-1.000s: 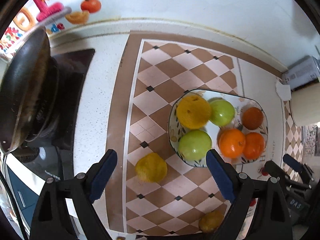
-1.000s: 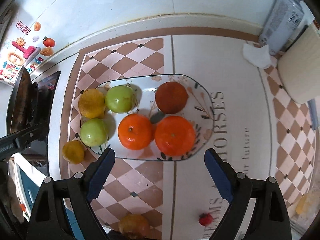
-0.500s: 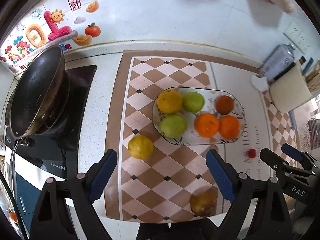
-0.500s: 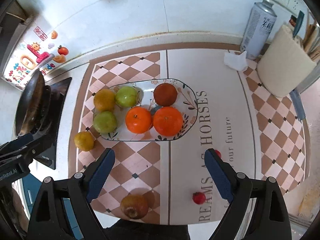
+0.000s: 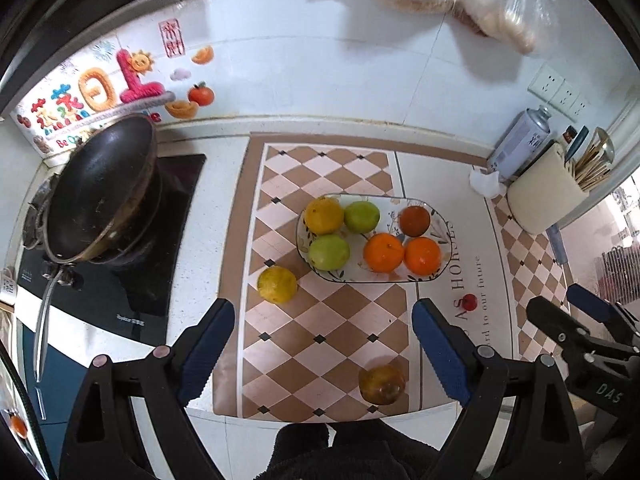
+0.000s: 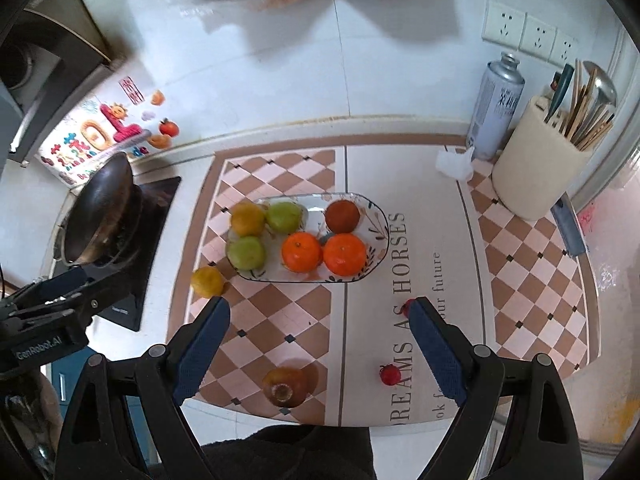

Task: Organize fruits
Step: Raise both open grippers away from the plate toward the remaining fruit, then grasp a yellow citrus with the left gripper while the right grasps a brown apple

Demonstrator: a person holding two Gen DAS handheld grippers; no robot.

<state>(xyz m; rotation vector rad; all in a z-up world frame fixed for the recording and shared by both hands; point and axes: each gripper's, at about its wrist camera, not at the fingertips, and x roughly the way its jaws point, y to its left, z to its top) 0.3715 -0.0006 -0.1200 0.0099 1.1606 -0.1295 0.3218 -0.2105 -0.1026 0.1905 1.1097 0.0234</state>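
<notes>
Both claws have risen and drawn back from the plate (image 5: 434,276), so more of the table (image 5: 444,168) shows than a second ago. Left claw (image 5: 322,344) and right claw (image 6: 320,344) both stand wide apart, empty. Six fruits sit on the plate. A yellow fruit (image 5: 277,285) lies just beside the plate's left end, ahead of the left claw, which looks nearer. A brownish fruit (image 6: 285,386) lies well short of the plate, between the right claw's jaws.

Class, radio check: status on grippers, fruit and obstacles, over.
Left gripper and right gripper open, empty. Six fruits on plate; yellow fruit and brownish fruit loose on mat. Nothing blocking.
</notes>
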